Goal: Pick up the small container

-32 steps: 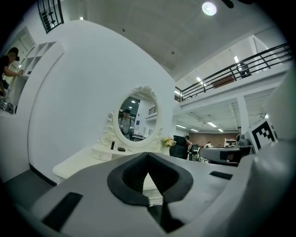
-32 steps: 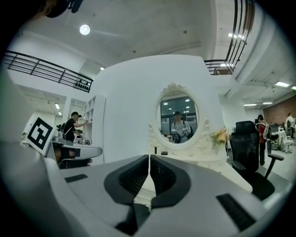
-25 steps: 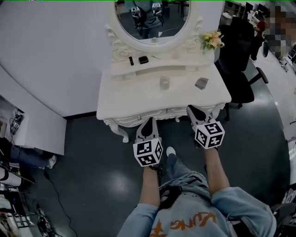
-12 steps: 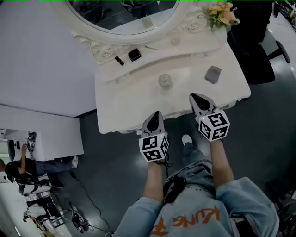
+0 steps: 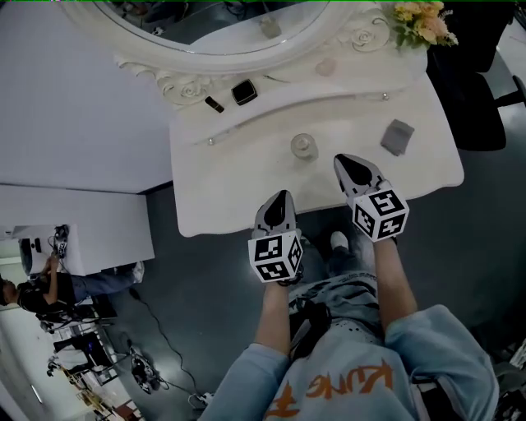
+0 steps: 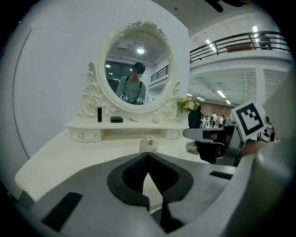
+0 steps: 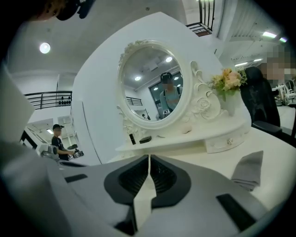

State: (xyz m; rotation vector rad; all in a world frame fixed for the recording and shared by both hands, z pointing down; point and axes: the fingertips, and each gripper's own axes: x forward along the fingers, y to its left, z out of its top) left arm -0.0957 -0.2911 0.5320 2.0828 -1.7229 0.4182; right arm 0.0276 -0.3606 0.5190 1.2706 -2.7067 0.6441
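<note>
On the white dressing table (image 5: 205, 189), about mid-top and just in front of its raised shelf, stands the small container (image 5: 303, 146), a clear little lidded jar with nothing touching it. Just near and right of it the right gripper (image 5: 341, 159) hangs over the tabletop, jaws pressed together on nothing. The left gripper (image 5: 282, 196) is at the table's near edge, left of the jar, jaws likewise closed and empty. Further right lies a grey folded cloth (image 5: 398, 136). On the far shelf sit a lipstick (image 5: 214, 104) and a black compact (image 5: 243, 92) below the oval mirror (image 5: 230, 25), with flowers (image 5: 423, 23) at the far right.
</note>
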